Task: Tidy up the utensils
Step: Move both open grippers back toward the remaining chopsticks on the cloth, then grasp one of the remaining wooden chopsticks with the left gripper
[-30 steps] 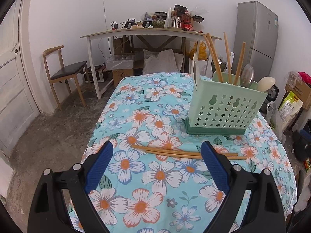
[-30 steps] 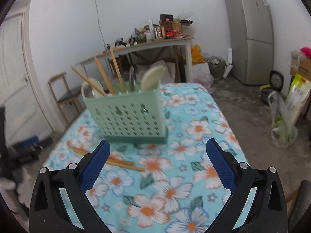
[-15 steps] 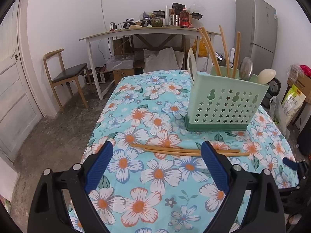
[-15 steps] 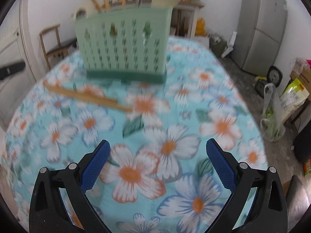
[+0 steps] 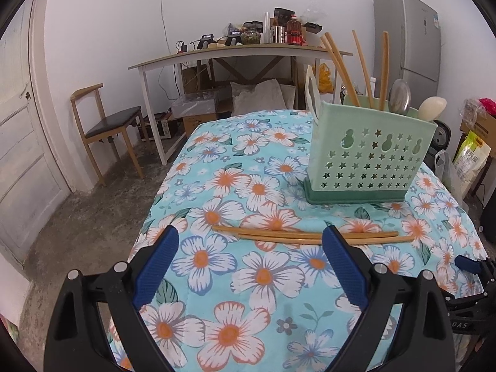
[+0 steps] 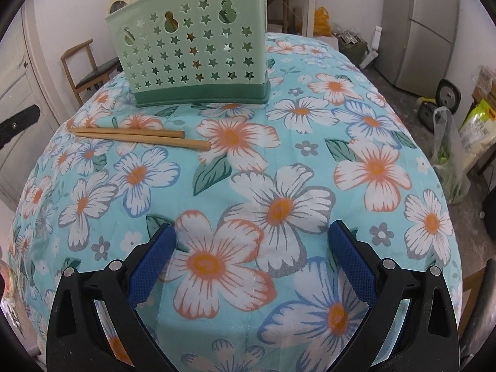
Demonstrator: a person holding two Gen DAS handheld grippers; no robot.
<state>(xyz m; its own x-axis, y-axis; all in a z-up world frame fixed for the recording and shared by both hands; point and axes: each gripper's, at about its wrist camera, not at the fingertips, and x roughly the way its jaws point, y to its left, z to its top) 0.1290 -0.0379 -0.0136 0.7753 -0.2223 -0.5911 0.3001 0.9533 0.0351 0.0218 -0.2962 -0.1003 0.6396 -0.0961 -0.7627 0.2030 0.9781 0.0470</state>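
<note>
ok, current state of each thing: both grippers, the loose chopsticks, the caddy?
left gripper: open, empty, above the tablecloth
right gripper: open, empty, low over the cloth
loose chopsticks: two, lying flat side by side before the caddy
utensil caddy: upright, holding chopsticks and spoons

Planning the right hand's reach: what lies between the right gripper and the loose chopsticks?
Only bare flowered tablecloth, in the right wrist view, between the right gripper and the chopsticks.

Turquoise floral tablecloth point(image 6: 356, 71), green star-punched caddy point(image 6: 192, 49), seemingly tan chopsticks point(image 6: 139, 138)
</note>
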